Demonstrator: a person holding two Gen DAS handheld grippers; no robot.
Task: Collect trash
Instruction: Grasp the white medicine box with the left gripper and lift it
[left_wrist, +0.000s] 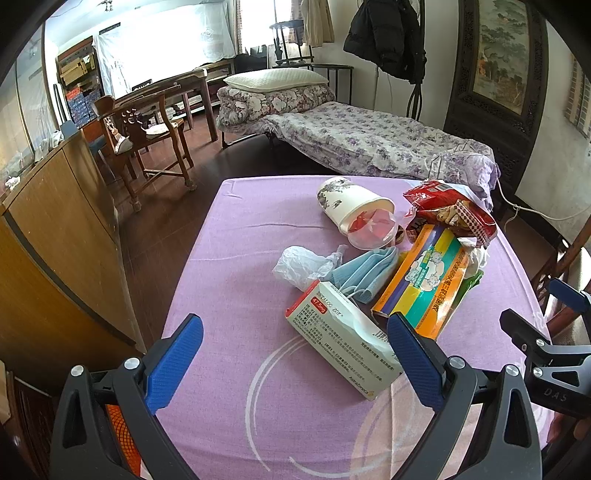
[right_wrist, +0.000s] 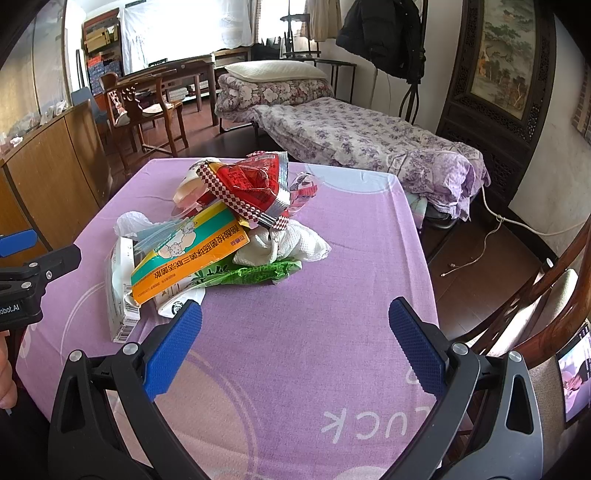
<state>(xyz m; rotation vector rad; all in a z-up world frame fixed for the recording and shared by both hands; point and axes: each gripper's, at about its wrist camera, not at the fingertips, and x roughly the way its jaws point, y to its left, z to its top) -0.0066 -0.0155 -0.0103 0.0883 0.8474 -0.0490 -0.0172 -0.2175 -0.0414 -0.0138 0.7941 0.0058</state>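
A bench under a lilac cloth (right_wrist: 332, 295) carries a heap of trash near its middle. Largest is a long yellow-and-orange carton with green and purple stripes (left_wrist: 424, 280), its long axis running from the near edge toward the far right corner. Beside it lies a white rectangular medicine box with a red end (left_wrist: 340, 339), flat, its long axis slanting toward the near right corner. Behind sit a crumpled red snack bag with checkered trim (left_wrist: 450, 214), a tipped white paper cup with ink-painted flowers (left_wrist: 351, 206), mouth facing the near edge, a folded blue face mask (left_wrist: 365, 273) and a crumpled white plastic wad (left_wrist: 303, 264).

The left tool (left_wrist: 295, 354) stands open, the medicine box between its blue pads. The right tool (right_wrist: 295, 332) is open too, just short of the heap, holding nothing.
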